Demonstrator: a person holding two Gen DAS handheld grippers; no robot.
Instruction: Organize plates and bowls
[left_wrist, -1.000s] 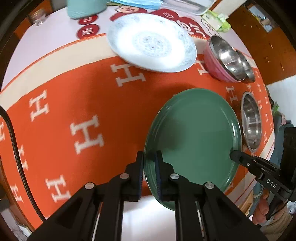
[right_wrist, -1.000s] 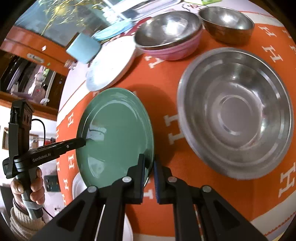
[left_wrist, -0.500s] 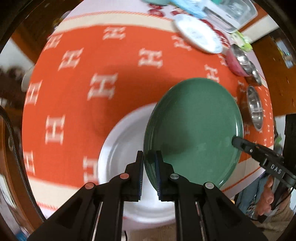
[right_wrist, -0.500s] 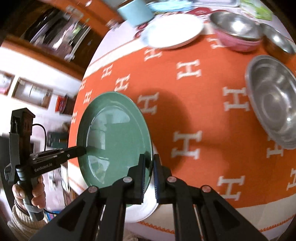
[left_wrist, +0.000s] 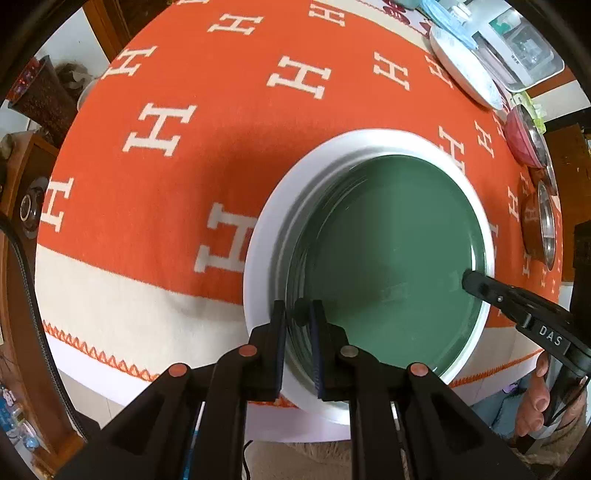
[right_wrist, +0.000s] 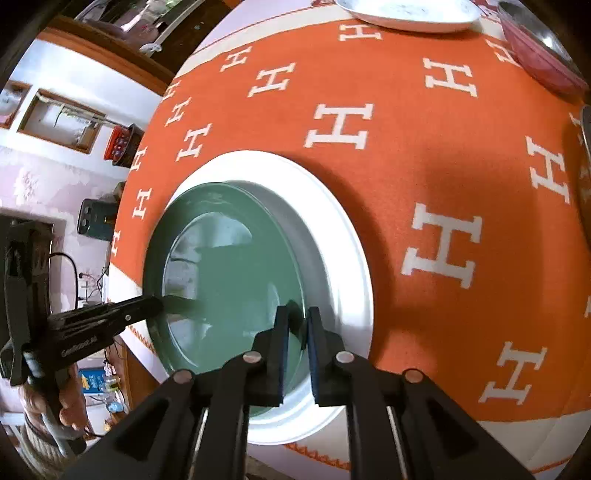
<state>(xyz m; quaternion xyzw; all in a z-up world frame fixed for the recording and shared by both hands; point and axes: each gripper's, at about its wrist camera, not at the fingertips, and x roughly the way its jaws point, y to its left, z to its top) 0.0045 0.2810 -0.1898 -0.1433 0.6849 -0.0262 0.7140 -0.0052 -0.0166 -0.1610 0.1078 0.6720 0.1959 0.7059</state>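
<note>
A green plate (left_wrist: 388, 254) is held by both grippers at opposite rims, low inside a larger white plate (left_wrist: 280, 206) near the table's front edge. My left gripper (left_wrist: 298, 317) is shut on the green plate's near rim. My right gripper (right_wrist: 295, 319) is shut on the opposite rim; it also shows in the left wrist view (left_wrist: 471, 278). In the right wrist view the green plate (right_wrist: 229, 280) sits over the white plate (right_wrist: 332, 229), and the left gripper (right_wrist: 157, 304) shows at its far rim.
An orange cloth with white H marks (left_wrist: 221, 147) covers the table. A white patterned plate (left_wrist: 465, 70), a pink bowl with a steel bowl inside (left_wrist: 524, 140) and a steel bowl (left_wrist: 543, 225) stand further back and right. A clear tray (left_wrist: 524, 51) lies at the back.
Both grippers carried the green plate from the table's middle toward the front edge and lowered it over the white plate. Both stayed shut on its rim.
</note>
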